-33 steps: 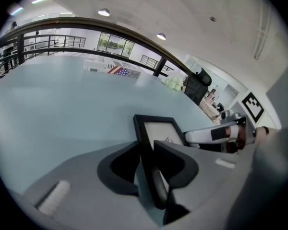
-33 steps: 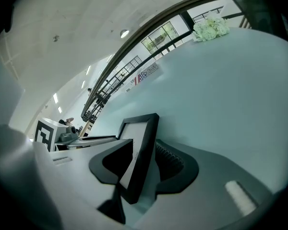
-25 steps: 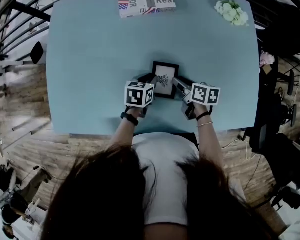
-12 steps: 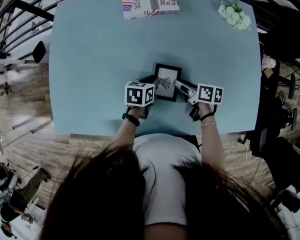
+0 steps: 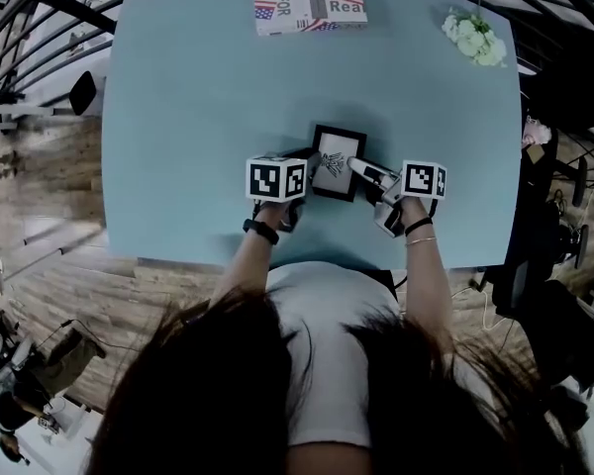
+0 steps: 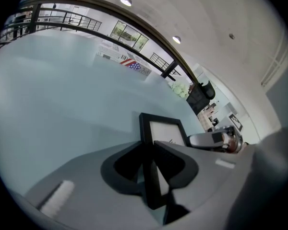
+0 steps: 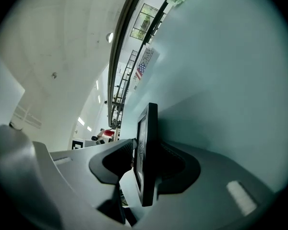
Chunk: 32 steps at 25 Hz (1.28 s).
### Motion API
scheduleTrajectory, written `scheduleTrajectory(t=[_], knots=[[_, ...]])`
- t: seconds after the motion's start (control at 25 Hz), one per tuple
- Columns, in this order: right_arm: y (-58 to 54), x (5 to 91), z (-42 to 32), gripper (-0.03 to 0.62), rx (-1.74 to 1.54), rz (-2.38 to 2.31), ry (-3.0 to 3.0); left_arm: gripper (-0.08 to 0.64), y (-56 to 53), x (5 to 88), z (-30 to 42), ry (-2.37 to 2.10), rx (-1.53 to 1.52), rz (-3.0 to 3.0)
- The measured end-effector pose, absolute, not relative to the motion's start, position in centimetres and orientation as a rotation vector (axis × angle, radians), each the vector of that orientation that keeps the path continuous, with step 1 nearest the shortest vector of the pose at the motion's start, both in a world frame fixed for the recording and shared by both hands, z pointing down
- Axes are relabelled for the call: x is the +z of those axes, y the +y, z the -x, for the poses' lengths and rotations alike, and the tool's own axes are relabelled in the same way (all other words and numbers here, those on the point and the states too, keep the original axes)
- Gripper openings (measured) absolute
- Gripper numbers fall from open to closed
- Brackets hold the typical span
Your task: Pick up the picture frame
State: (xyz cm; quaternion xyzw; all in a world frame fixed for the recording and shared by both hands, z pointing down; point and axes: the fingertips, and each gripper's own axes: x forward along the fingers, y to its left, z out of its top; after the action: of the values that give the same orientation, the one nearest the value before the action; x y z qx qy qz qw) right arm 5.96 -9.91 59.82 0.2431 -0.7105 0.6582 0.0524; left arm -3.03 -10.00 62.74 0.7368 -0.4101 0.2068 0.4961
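Okay, grab-wise I'd say I'm basically there. The left gripper (image 6: 149, 163) is clamped on the left edge of the picture frame (image 5: 338, 158). In the left gripper view both jaws sit tight against the black moulding, one on each face. Same story on the other side: the right gripper (image 7: 145, 169) has its jaws squeezed onto the right edge, with the frame showing edge-on between them.

From the head view the frame is over the near-middle of the blue table (image 5: 198, 97), right between my two hands, and well apart from the magazine (image 5: 310, 1) and the white flowers (image 5: 475, 36) at the far edge.

What I honestly can't tell is whether it's off the surface yet. It could be just clear of the table or flat on it; none of the views settles that. So my read: reach and grip done on both sides, the actual lift either barely begun or not begun. What's left is raising both hands together and keeping the frame level so it doesn't twist out of the pinch.
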Motion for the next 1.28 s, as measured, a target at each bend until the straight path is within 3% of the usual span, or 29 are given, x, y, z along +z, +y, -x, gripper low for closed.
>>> scheduleTrajectory(t=[0.88,1.0,1.08,1.28], knots=[[-11.0,59.7,-1.9,0.126,2.145,-0.69,-2.143,0.132,-10.1,62.5,3.2,-0.966,0.469,-1.76],[-11.1,60.0,-1.8,0.085,2.134,-0.699,-2.155,0.132,-10.1,62.6,3.2,-0.965,0.468,-1.76],[-11.0,60.4,-2.0,0.018,2.117,-0.737,-2.135,0.132,-10.1,62.6,3.2,-0.963,0.468,-1.761],[-10.9,60.3,-2.2,0.014,2.108,-0.764,-2.131,0.132,-10.1,62.4,3.1,-0.966,0.464,-1.773]])
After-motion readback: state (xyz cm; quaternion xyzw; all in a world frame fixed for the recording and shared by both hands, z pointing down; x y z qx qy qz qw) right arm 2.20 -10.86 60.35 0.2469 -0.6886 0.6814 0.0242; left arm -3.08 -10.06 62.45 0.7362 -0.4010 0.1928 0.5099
